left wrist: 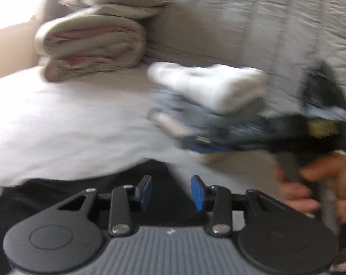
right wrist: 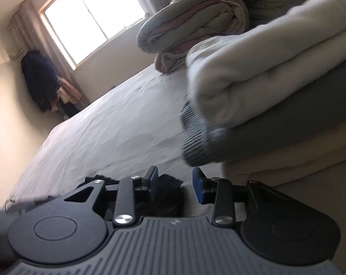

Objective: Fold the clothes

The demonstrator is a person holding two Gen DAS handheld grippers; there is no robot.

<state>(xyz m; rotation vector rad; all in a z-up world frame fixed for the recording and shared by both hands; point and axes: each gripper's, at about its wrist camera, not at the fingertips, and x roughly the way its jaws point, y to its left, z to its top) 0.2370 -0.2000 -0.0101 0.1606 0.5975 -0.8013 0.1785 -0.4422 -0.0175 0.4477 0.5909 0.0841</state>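
We see a small stack of folded clothes (right wrist: 276,87) on the bed (right wrist: 118,128), at the right of the right wrist view: one white piece (right wrist: 253,73) on top, one grey piece with a ribbed cuff (right wrist: 196,137) under it, and one pale beige layer (right wrist: 287,160) at the bottom, so three that we can count. In the left wrist view the same stack is blurred, and we cannot count its layers there.

Our left hand-held gripper (left wrist: 171,191) stands narrowly parted with nothing between its blue pads. Our right hand-held gripper (right wrist: 175,186) is likewise narrowly parted and holds nothing; a dark cloth (right wrist: 159,197) lies on the bed just under and behind its pads. In the left view the right one reaches in at the foot of the stack, gripped by a hand (left wrist: 319,190).

Far behind, two rolled quilts (left wrist: 92,43) are piled by the wall, one window (right wrist: 92,16) beyond.

We judge the risk to be this: a fingertip pushing in low beside the stack could catch the ribbed cuff or shove the lower layers, and the white piece, resting loose on top, could slide off and open its folds. The blur suggests quick motion, which makes such a knock likelier.
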